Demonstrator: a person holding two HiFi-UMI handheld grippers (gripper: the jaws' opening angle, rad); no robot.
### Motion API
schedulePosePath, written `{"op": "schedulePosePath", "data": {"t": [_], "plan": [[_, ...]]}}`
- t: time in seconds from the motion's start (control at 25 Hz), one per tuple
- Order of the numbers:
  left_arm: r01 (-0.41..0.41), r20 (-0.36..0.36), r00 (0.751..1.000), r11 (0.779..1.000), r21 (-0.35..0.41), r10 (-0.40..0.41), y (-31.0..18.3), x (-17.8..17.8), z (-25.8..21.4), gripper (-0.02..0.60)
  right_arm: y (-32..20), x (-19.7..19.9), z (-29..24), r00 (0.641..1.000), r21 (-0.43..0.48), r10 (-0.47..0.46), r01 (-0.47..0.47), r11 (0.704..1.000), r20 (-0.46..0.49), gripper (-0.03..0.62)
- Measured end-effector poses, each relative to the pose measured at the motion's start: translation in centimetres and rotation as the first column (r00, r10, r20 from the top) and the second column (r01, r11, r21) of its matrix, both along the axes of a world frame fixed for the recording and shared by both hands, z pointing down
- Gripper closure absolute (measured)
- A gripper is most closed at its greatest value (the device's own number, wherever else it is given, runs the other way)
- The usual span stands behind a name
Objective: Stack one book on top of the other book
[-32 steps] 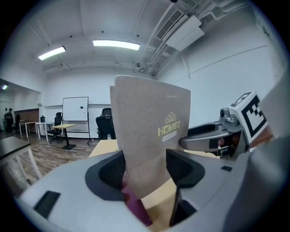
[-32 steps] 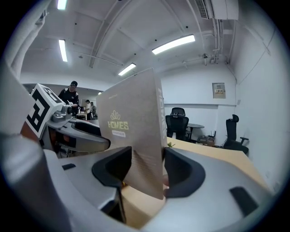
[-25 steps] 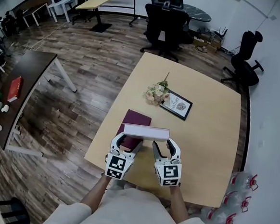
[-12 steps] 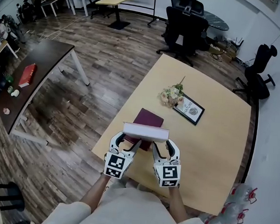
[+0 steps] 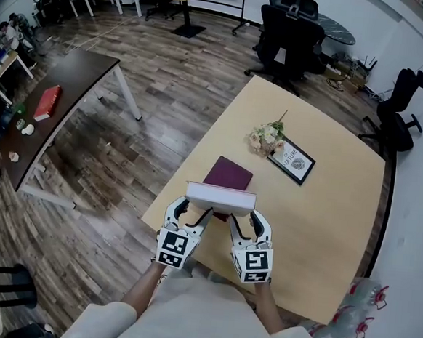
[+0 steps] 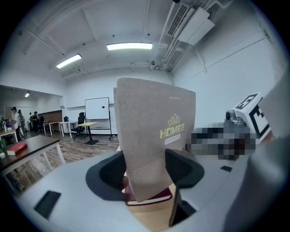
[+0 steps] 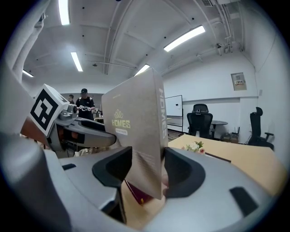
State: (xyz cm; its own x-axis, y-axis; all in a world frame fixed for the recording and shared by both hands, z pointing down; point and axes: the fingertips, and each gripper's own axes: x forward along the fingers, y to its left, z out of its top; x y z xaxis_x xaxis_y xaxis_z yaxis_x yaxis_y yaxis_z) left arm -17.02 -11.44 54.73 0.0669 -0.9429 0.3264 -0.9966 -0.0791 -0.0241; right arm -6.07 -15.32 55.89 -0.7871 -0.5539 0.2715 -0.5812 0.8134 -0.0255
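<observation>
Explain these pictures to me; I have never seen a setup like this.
No robot here: a person holds a two-jaw tool in each hand. The wide picture comes from a camera on the person's head, looking down; the other two come from cameras riding on the tools, looking along their jaws. The left tool and right tool each clamp one end of a grey book, held in the air over the near end of a maroon book lying flat on the wooden table. Further back lie a bunch of flowers and a framed picture.
</observation>
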Motion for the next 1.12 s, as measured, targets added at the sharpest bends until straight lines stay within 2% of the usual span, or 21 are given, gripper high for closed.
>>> {"op": "schedulePosePath", "data": {"t": [0.36,0.64,0.88,1.12], "plan": [[0.006,-0.020,1.000,0.999,-0.039,-0.007,0.1,-0.3,1.4,0.304,0.0,-0.4,1.7,1.000,-0.046,-0.011,0.010,0.999,-0.026,0.381],[-0.029,-0.032,0.999,0.997,-0.069,0.026,-1.5,0.0,2.0,0.304,-1.3,-0.4,3.1,0.999,-0.111,-0.003,-0.002,0.994,-0.051,0.368],[-0.044,-0.052,0.998,0.994,-0.105,0.039,-2.2,-0.3,2.9,0.304,-1.9,-0.6,4.0,0.997,-0.140,-0.003,-0.007,0.990,-0.072,0.370],[-0.056,-0.053,0.997,0.993,-0.107,0.050,-3.8,-0.8,3.0,0.304,-3.4,-1.0,4.4,0.996,-0.148,-0.005,-0.009,0.989,-0.094,0.372]]}}
